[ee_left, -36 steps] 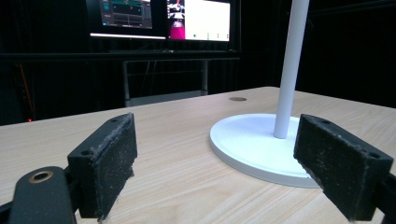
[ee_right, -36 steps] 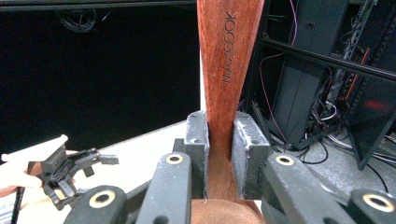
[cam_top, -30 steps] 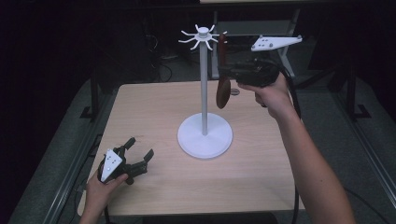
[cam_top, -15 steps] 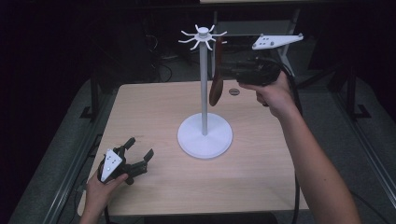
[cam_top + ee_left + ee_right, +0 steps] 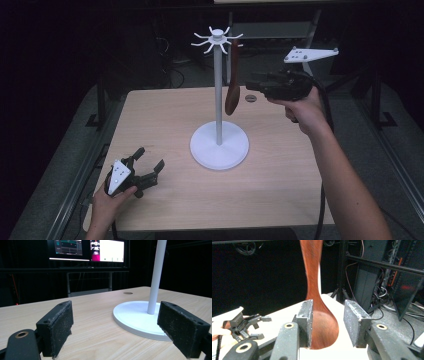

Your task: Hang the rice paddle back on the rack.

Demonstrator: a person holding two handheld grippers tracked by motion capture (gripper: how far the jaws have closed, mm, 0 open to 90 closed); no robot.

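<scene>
brown wooden spoon (image 5: 232,95) hanging upright from white rack (image 5: 218,100) hook, bowl end down.

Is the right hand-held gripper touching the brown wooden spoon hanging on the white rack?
Apart. The right gripper view shows the right hand-held gripper open, pads clear of the brown wooden spoon beyond them.

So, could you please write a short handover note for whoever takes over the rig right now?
Right claw: jaws have just been opening, pads off the wooden spoon, which is beyond them.
Left claw: open, holding nothing, low over the table near its front left corner.
Spoon: hangs from the top of the white stand at mid-table.
Done: spoon hung and let go.
Left: probably just draw the right claw clear.
</scene>
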